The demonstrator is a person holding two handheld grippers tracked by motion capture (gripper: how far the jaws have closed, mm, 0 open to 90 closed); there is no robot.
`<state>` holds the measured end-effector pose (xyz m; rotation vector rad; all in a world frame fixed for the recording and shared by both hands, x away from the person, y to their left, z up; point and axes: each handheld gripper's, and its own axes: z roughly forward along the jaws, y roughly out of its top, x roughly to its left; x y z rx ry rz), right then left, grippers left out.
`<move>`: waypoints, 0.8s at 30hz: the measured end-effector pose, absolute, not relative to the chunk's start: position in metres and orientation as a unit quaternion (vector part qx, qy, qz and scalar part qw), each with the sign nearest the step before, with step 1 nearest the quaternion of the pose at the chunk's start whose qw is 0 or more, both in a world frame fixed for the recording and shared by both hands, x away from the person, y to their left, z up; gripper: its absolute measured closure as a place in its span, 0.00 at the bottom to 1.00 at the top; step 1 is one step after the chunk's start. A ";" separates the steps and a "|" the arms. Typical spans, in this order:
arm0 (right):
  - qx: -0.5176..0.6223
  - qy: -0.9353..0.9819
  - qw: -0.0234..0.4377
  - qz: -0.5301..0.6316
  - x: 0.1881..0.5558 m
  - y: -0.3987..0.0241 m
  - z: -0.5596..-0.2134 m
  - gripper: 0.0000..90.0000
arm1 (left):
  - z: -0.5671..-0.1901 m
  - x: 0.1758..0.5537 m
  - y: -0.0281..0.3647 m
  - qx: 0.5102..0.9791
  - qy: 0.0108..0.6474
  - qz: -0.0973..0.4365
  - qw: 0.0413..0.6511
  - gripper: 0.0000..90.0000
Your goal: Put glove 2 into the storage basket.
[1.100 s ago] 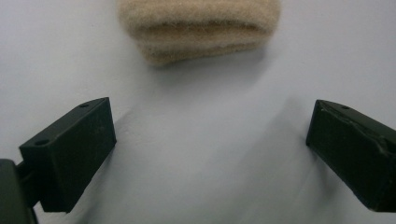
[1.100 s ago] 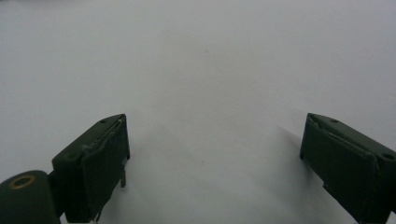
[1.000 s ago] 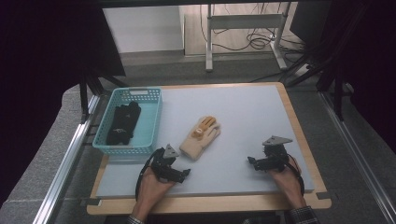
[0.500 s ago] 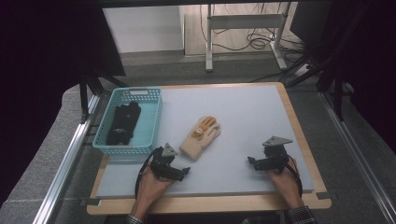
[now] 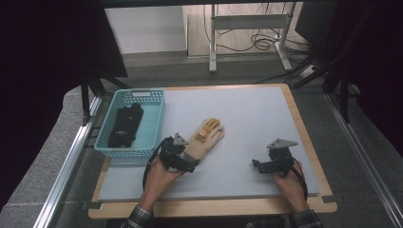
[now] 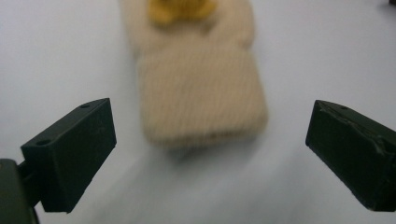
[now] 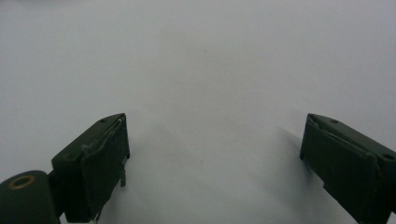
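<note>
A beige knitted glove [image 5: 205, 137] with yellow marks on its fingers lies flat near the middle of the pale table mat [image 5: 247, 118]. In the left gripper view its cuff [image 6: 205, 93] lies just ahead of the jaws, which stand wide apart on either side of it. My left gripper [image 5: 186, 160] is open at the cuff end of the glove. My right gripper [image 5: 259, 165] rests open on the mat at the front right, well away from the glove. The right gripper view has bare mat [image 7: 210, 84] between my right gripper's [image 7: 214, 161] jaws.
A teal plastic basket [image 5: 153, 124] stands at the left edge of the table with dark gloves [image 5: 124, 124] inside. The wooden table border [image 5: 309, 137] rims the mat. Desk legs and cables lie on the floor beyond the far edge.
My left gripper has moved forward and to the right, up to the glove's cuff. The right gripper has stayed in place.
</note>
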<state>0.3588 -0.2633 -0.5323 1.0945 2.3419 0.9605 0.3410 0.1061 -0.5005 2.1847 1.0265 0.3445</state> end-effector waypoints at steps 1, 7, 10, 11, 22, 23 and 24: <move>0.390 0.834 0.191 0.342 0.359 -0.263 -0.532 0.09 | -0.497 0.345 0.103 0.842 0.394 0.132 0.344 0.02; 0.390 0.833 0.190 0.343 0.359 -0.263 -0.532 0.09 | -0.486 0.373 0.084 0.849 0.393 0.126 0.329 0.02; 0.390 0.833 0.190 0.343 0.359 -0.263 -0.532 0.09 | -0.489 0.391 0.078 0.851 0.401 0.120 0.317 0.02; 0.391 0.833 0.189 0.342 0.359 -0.263 -0.532 0.09 | -0.490 0.397 0.076 0.852 0.402 0.116 0.314 0.02; 0.391 0.833 0.189 0.343 0.359 -0.263 -0.532 0.09 | -0.513 0.431 0.055 0.867 0.410 0.081 0.271 0.02; 0.390 0.833 0.189 0.342 0.359 -0.264 -0.532 0.09 | -0.515 0.431 0.053 0.870 0.407 0.075 0.269 0.02; 0.390 0.833 0.189 0.342 0.359 -0.264 -0.532 0.09 | -0.516 0.431 0.050 0.872 0.404 0.072 0.266 0.02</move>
